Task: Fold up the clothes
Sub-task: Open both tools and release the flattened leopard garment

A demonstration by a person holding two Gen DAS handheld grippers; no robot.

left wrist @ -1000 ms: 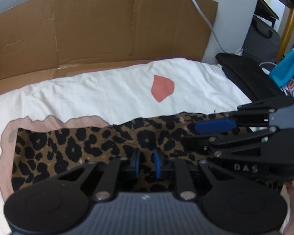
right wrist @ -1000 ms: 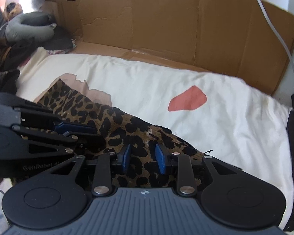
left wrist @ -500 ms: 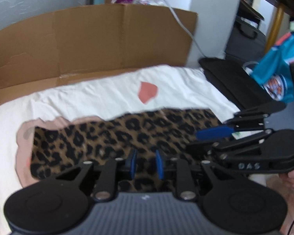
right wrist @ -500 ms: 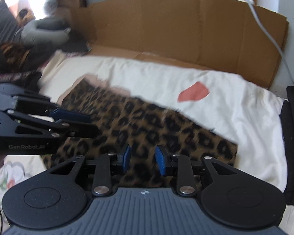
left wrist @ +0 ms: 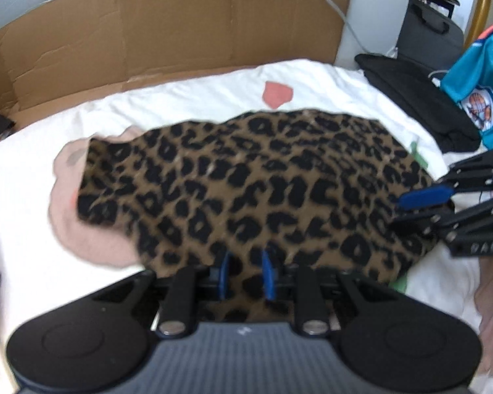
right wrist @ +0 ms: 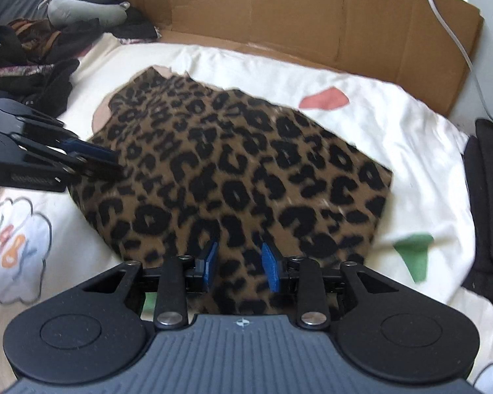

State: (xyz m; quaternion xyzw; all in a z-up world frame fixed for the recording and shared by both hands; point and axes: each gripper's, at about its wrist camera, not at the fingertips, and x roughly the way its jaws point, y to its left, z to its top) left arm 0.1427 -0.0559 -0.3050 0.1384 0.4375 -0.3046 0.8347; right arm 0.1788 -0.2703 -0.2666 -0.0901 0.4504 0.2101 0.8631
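Leopard-print garment [left wrist: 256, 190] lies spread on the white bedsheet [left wrist: 187, 98], filling the middle of both views, far edge toward 12 o'clock, near edge under my fingers at 6 o'clock. My left gripper [left wrist: 245, 277] sits at the garment's near hem; its blue pads [left wrist: 269, 275] are close together with leopard fabric showing between them, so I read it as clenched on the cloth. My right gripper [right wrist: 241, 267] is at the near hem too, blue pads [right wrist: 210, 261] a bit wider apart, fabric running between them, though I cannot tell for sure if it is pinching or just resting over the cloth. In the left wrist view my right gripper shows at 3 o'clock on the garment's edge; in the right wrist view my left gripper shows at 9 o'clock touching the garment's side. A pink garment [left wrist: 67, 210] peeks out from under the leopard one at 9 o'clock in the left view. A red patch [right wrist: 325, 98] on the sheet sits just beyond the far edge at 1 o'clock, a green patch [right wrist: 414, 252] at 4 o'clock in the right view. A cardboard sheet [right wrist: 295, 16] stands along 12 o'clock. Black clothes [left wrist: 420, 98] and a teal jersey [left wrist: 476, 82] are at 2 o'clock in the left view; a dark clothes pile [right wrist: 33, 62] is at 10 o'clock in the right view. Both views are motion-blurred.
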